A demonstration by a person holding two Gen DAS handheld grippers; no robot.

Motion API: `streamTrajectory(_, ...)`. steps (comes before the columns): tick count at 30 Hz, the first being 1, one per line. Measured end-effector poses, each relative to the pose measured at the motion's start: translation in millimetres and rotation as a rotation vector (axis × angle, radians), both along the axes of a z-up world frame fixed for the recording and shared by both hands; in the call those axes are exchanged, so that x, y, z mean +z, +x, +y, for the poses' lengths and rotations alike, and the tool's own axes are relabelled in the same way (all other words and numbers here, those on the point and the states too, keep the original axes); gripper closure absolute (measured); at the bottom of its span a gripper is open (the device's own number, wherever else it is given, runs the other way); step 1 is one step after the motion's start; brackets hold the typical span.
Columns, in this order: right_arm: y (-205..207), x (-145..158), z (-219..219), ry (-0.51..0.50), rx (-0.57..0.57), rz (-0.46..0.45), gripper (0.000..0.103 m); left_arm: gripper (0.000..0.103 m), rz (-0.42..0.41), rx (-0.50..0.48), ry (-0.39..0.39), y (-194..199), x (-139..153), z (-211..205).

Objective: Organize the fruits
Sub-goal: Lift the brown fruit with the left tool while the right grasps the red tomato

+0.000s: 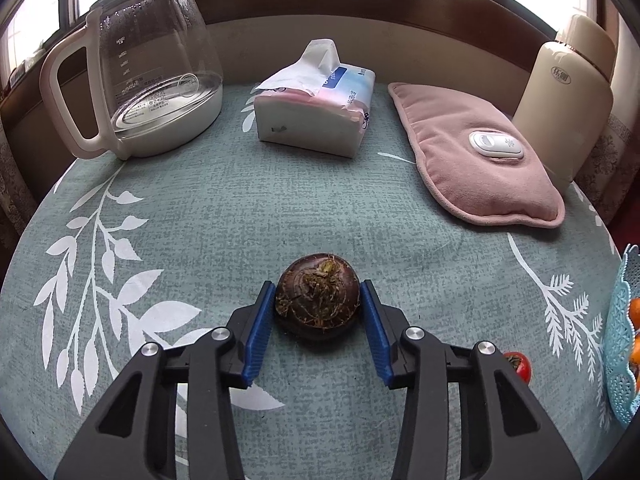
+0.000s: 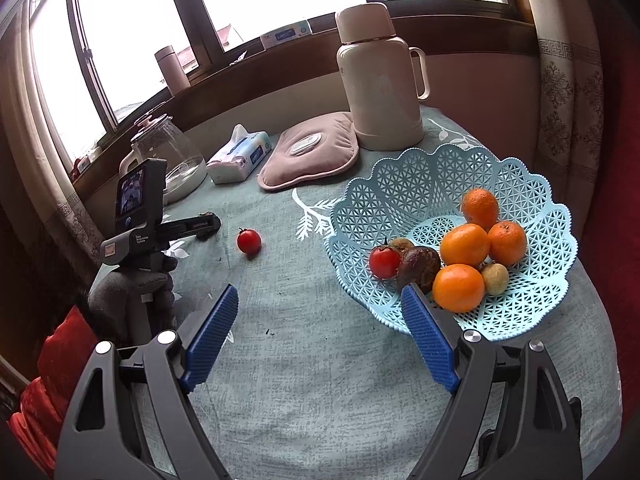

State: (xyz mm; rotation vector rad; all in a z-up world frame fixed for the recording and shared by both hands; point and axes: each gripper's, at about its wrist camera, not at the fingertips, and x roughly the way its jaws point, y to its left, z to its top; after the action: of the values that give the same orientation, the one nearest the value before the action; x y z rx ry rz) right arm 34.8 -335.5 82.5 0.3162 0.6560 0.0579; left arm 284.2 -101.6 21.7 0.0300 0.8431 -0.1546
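Note:
A dark brown water chestnut [image 1: 318, 294] lies on the green tablecloth between the blue pads of my left gripper [image 1: 318, 300]; the pads touch or nearly touch its sides. In the right wrist view the left gripper [image 2: 206, 224] shows at the left. A small red tomato [image 2: 248, 241] lies loose on the cloth; it also shows in the left wrist view [image 1: 520, 366]. The light blue lattice basket [image 2: 420, 184] holds several oranges [image 2: 464, 244], a tomato [image 2: 384, 262], a water chestnut [image 2: 418, 266] and a small green fruit [image 2: 495, 278]. My right gripper [image 2: 320, 300] is open and empty above the cloth, its right finger at the basket's front rim.
At the back of the round table stand a glass kettle [image 1: 152, 80], a tissue pack [image 1: 316, 108], a pink heating pad [image 1: 480, 152] and a cream thermos [image 2: 380, 80]. The basket edge [image 1: 622, 340] shows at the right of the left wrist view.

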Motion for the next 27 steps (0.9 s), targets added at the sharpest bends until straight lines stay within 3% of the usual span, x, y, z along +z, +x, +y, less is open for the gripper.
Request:
streamTrajectory(13,1,-3,4,-0.004,0.013,0.004,0.018,0.060,-0.008,0.003,-0.054,-20,6,9)
streamTrajectory(27,0,-8,18,-0.015,0.043,0.014,0.018,0.060,-0.055,-0.013,-0.115,-77,27,29)
